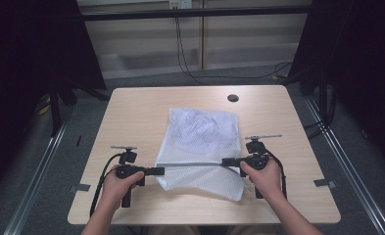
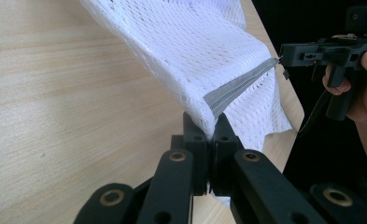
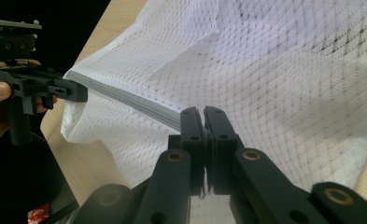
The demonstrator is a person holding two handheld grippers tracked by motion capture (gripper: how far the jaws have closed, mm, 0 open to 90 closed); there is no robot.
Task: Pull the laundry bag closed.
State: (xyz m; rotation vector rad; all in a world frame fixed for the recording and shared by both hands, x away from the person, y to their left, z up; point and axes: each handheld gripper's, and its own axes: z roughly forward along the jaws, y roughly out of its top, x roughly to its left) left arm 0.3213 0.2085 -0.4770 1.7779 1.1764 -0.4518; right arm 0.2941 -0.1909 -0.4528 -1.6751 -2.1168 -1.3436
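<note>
A white mesh bag [image 1: 200, 134] lies on the wooden table [image 1: 131, 107], its near edge lifted by a grey zip strip [image 1: 192, 164] pulled taut between both grippers. My left gripper [image 1: 161, 171] is shut on the strip's left end; in the left gripper view the jaws [image 2: 212, 123] pinch the mesh bag [image 2: 195, 51] where the grey strip [image 2: 237, 88] ends. My right gripper [image 1: 225, 161] is shut on the strip's right end; its own view shows the closed jaws [image 3: 203, 114] on the grey strip [image 3: 125, 98], with the left gripper [image 3: 81, 91] at the far end.
A round black grommet [image 1: 233, 98] sits near the table's far edge. Small grey tabs [image 1: 80, 187] [image 1: 324, 182] stick out at the table's left and right sides. Black cables hang and run along the floor behind the table. Bare wood lies on both sides of the bag.
</note>
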